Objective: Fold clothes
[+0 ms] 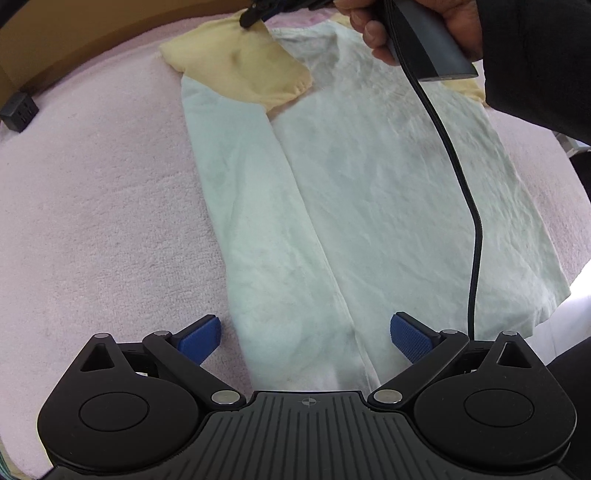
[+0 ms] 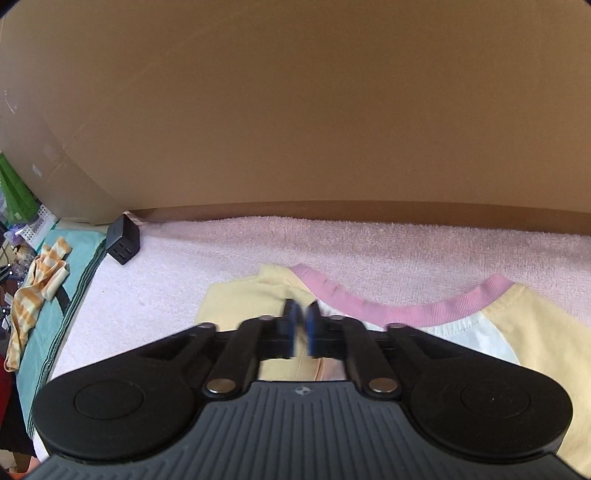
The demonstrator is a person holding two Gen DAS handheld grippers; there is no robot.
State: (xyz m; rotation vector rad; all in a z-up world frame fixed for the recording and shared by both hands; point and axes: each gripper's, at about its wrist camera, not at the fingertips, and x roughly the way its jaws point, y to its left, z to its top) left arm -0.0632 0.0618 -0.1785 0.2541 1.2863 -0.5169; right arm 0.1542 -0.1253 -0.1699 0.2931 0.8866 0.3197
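Left wrist view first: the shirt [image 1: 369, 192] lies flat on the pink towel [image 1: 92, 203], white body, yellow sleeves, its long axis running straight away from the left claw [image 1: 306, 338] toward the collar at the far end. That left claw hangs wide apart over the hem end, blue pads either side of the folded-in left edge, gripping nothing. Up at the far end the right claw [image 1: 251, 18] is down on the yellow sleeve [image 1: 240, 70], which is laid across the shoulder. Switch to the right wrist view and the right claw [image 2: 302, 325] has its blue pads drawn almost together with yellow sleeve cloth between them, just beside the pink collar [image 2: 388, 306]; it looks pinched, though blur softens the tips. So the right one has the collar end, the left is nearer the hem, and any lengthwise fold looks set to turn on bringing those two ends together along that axis. A black charger [image 2: 123, 240] sits well clear by the cardboard wall [image 2: 295, 110].
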